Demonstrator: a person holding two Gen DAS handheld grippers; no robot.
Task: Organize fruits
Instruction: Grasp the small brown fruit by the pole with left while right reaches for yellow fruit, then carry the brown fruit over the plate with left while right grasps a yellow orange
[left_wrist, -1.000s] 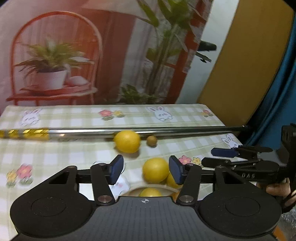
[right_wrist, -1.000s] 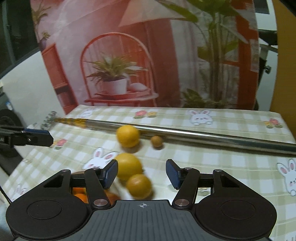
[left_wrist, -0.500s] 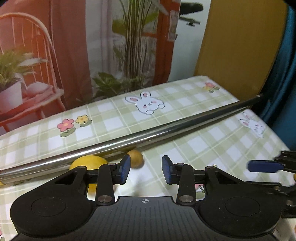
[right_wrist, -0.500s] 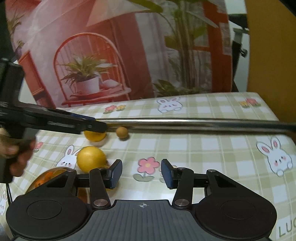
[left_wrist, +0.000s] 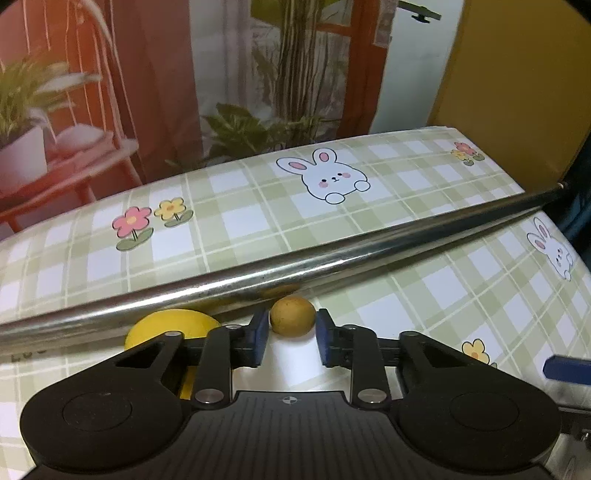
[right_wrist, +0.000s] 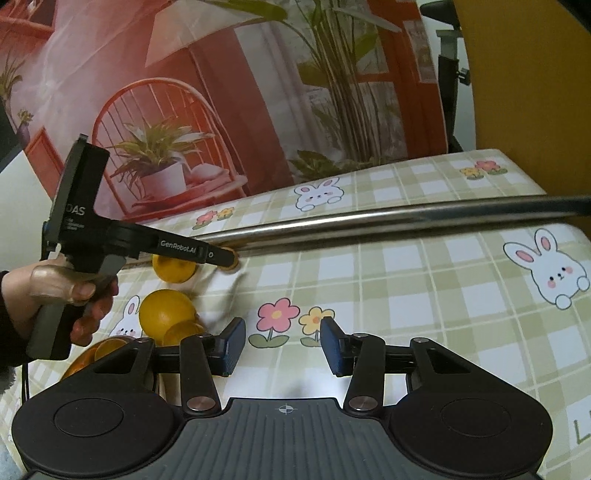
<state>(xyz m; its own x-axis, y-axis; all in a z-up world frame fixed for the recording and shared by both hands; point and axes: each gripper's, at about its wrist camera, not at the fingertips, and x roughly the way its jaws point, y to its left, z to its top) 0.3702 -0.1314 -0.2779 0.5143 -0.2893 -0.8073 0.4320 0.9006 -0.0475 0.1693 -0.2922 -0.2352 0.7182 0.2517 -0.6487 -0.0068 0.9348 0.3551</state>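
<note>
Several oranges (right_wrist: 166, 314) left loose on worktop (left_wrist: 443, 288); left gripper (left_wrist: 291, 334) closed on small brown fruit (left_wrist: 292, 315), right gripper (right_wrist: 282, 345) parted, empty.

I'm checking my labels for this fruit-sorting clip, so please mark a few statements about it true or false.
1. The left gripper has its fingers on a small brown fruit. True; the fingers have just closed on it.
2. A metal pole lies across the tablecloth. True.
3. The small brown fruit sits on the far side of the pole. False: it is on the near side, close beside the pole.
4. The tablecloth is plain white. False: it is a green check printed with rabbits and flowers.
5. A yellow fruit lies to the left of the brown one. True.
</note>
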